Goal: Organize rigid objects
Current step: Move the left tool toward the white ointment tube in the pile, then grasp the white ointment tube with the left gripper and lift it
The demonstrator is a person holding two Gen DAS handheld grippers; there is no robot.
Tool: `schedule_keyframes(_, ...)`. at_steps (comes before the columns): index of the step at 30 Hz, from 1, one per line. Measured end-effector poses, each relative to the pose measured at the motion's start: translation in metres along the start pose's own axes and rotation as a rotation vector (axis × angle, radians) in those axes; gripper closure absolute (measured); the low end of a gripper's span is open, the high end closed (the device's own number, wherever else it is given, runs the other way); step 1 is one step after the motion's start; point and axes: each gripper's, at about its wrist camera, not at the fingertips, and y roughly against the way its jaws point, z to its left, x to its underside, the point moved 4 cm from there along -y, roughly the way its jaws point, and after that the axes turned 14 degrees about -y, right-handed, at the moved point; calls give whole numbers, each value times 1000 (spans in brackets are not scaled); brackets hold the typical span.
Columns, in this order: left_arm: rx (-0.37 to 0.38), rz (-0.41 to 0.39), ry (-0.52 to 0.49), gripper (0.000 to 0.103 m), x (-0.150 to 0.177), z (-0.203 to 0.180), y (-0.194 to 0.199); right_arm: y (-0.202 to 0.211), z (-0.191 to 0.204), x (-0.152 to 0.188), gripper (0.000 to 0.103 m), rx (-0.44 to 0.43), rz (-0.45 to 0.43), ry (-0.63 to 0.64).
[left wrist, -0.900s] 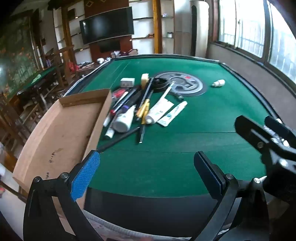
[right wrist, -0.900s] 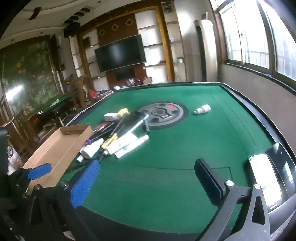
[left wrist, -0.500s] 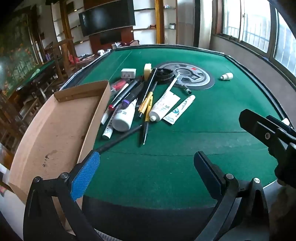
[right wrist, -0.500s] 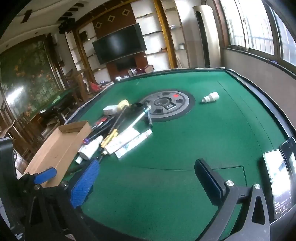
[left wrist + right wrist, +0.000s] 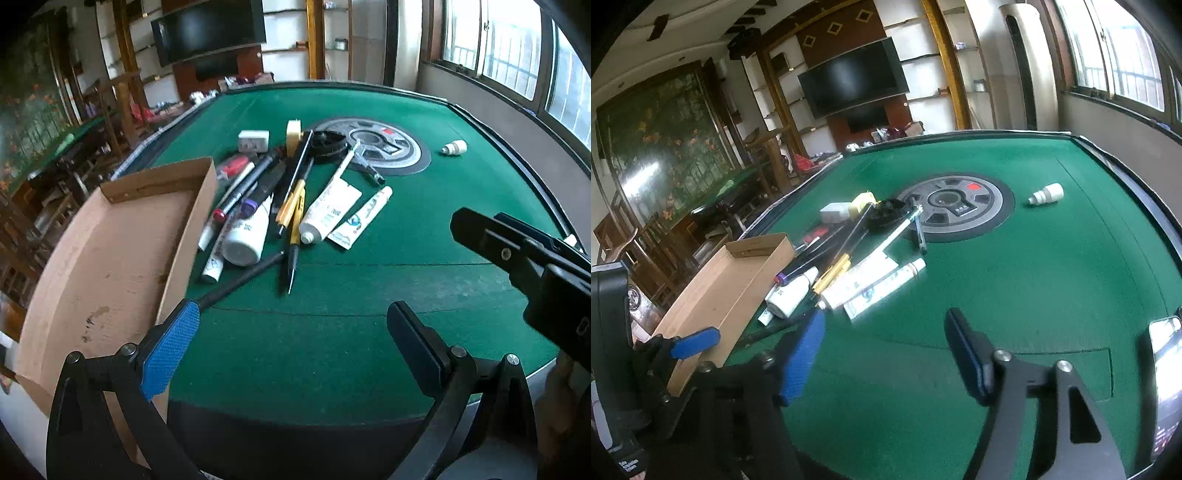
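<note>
A heap of pens, markers and tubes point(image 5: 280, 206) lies on the green table, right of an empty cardboard tray point(image 5: 110, 251). A white bottle point(image 5: 245, 236) and two white tubes point(image 5: 328, 214) lie in it. The heap also shows in the right wrist view point(image 5: 849, 266), with the tray point(image 5: 731, 288) to its left. My left gripper point(image 5: 291, 350) is open and empty over the table's near edge. My right gripper point(image 5: 886, 354) is open and empty, its fingers narrower than before, near the heap. It shows at the right in the left wrist view point(image 5: 517, 254).
A round grey disc point(image 5: 384, 147) sits in the table's middle. A small white cap-like piece point(image 5: 453, 148) lies to its right. A white block point(image 5: 253, 140) and a yellow piece point(image 5: 293, 134) lie behind the heap. A phone point(image 5: 1165, 369) lies at the right edge.
Both grippers have moved forward toward the heap. The right gripper's fingers have come closer together. Nothing has been picked up.
</note>
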Motion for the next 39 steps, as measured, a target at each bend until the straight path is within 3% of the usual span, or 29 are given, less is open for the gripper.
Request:
schedule_keyframes(2, 57, 3, 19, 1, 0, 4, 0, -3, 0, -3, 41, -11, 13, 1)
schedule_keyframes(8, 124, 10, 44, 15, -4, 10, 3, -14, -1, -10, 42, -22, 71, -9)
schedule_keyframes(10, 151, 20, 44, 28, -6, 11, 2, -20, -1, -13, 42, -16, 85, -17)
schedule_keyframes(12, 159, 31, 44, 32, -7, 12, 0, -25, -4, -17, 42, -28, 107, -39)
schedule_keyframes(16, 200, 39, 46, 54, -17, 17, 4, -40, -10, -25, 45, -47, 149, -106)
schedule_keyframes(17, 215, 33, 57, 55, -22, 21, 8, -48, -12, -28, 56, -53, 176, -128)
schedule_keyframes(20, 207, 7, 36, 55, -51, 37, 29, -69, -12, -32, 67, -65, 241, -189)
schedule_keyframes(24, 154, -81, 56, 54, -81, 61, 54, -91, -5, -37, 67, -14, 268, -180)
schedule_keyframes(26, 145, -64, 62, 50, -82, 65, 45, -101, -6, -35, 67, 8, 290, -210)
schedule_keyframes(31, 262, 73, 120, 50, -56, 60, -10, -111, -14, -17, 67, 37, 330, -291)
schedule_keyframes(39, 199, 67, 99, 50, -56, 58, -22, -114, 13, -22, 67, 198, 244, -176)
